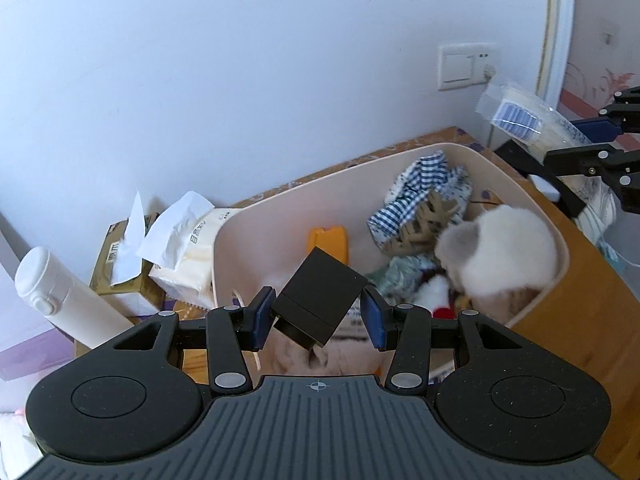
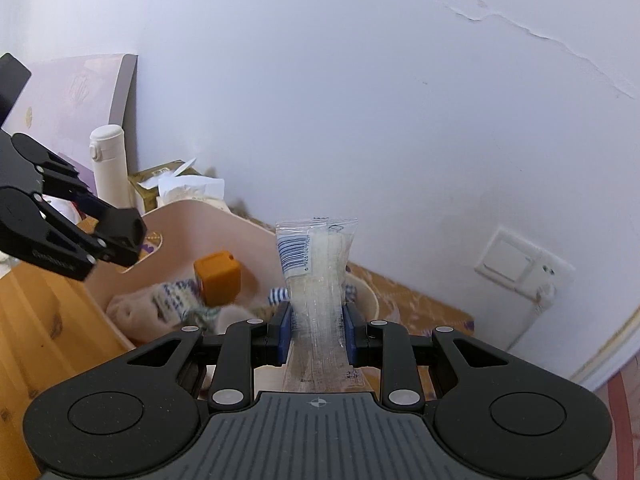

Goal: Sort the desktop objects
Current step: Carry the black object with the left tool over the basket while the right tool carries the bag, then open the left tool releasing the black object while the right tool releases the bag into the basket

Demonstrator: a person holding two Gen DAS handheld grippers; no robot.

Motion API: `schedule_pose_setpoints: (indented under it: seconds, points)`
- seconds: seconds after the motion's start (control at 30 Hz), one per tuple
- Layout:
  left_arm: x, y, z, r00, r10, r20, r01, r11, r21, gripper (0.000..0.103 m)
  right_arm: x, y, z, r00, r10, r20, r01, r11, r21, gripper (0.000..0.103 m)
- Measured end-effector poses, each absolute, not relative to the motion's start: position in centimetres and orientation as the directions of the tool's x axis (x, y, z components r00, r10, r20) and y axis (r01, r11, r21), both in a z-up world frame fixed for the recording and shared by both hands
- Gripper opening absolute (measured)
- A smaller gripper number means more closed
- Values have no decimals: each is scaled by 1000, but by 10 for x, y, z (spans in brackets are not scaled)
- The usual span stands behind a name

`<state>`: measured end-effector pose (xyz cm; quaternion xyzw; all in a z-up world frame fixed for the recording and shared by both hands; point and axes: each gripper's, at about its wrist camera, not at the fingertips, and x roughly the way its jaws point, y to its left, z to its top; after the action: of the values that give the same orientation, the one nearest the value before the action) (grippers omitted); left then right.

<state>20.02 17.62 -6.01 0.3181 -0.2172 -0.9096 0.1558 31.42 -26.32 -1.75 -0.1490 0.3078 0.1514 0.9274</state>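
My left gripper (image 1: pixel 318 318) hangs over the beige storage bin (image 1: pixel 400 160). A black box (image 1: pixel 320 300) sits tilted between its blue pads; I cannot tell whether the pads press on it. My right gripper (image 2: pixel 317 326) is shut on a clear plastic packet with a barcode (image 2: pixel 316 264), held upright above the bin's rim (image 2: pixel 208 208). The packet also shows at the right of the left wrist view (image 1: pixel 524 120). The bin holds checked cloth (image 1: pixel 420 184), a white fluffy item (image 1: pixel 504 252) and an orange block (image 2: pixel 218 278). The left gripper also shows in the right wrist view (image 2: pixel 120 236).
A white flask (image 1: pixel 60 296) and two tissue packs (image 1: pixel 176 248) stand left of the bin by the wall. The bin rests on a wooden desk (image 1: pixel 592 320). A wall switch and socket (image 1: pixel 466 66) sit behind. A pale board (image 2: pixel 72 96) leans on the wall.
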Motion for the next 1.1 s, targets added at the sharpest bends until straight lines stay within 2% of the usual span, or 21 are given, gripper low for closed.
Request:
schedule_pose_setpoints:
  seconds: [0.4, 0.7, 0.73, 0.83, 0.9, 0.93, 0.97, 1.1]
  points:
    - [161, 158, -89, -657, -521, -545, 251, -833, 494, 48, 358, -241, -48, 700, 201, -685, -425, 888, -174, 25]
    - [151, 149, -108, -582, -537, -611, 271, -836, 477, 48, 370, -229, -69, 649, 211, -731, -440, 888, -135, 27]
    - [151, 149, -109, -579, -534, -616, 264, -838, 478, 48, 370, -229, -69, 650, 210, -730, -438, 889, -135, 38]
    - [154, 149, -107, -572, -532, -624, 260, -839, 477, 49, 365, -229, -70, 656, 210, -725, -431, 893, -131, 44]
    - [157, 149, -105, -578, -530, -621, 265, -841, 471, 59, 361, -229, -68, 664, 207, -719, -427, 894, -136, 51]
    - [159, 150, -104, -585, -530, -614, 268, -841, 471, 68, 358, -229, -67, 667, 209, -715, -426, 895, -136, 55]
    - [161, 151, -102, -596, -535, -600, 275, -837, 473, 74, 356, -230, -66, 671, 209, -711, -423, 896, -136, 60]
    - [168, 154, -98, -615, -538, -577, 273, -831, 484, 77, 344, -234, -62, 687, 195, -699, -403, 904, -144, 72]
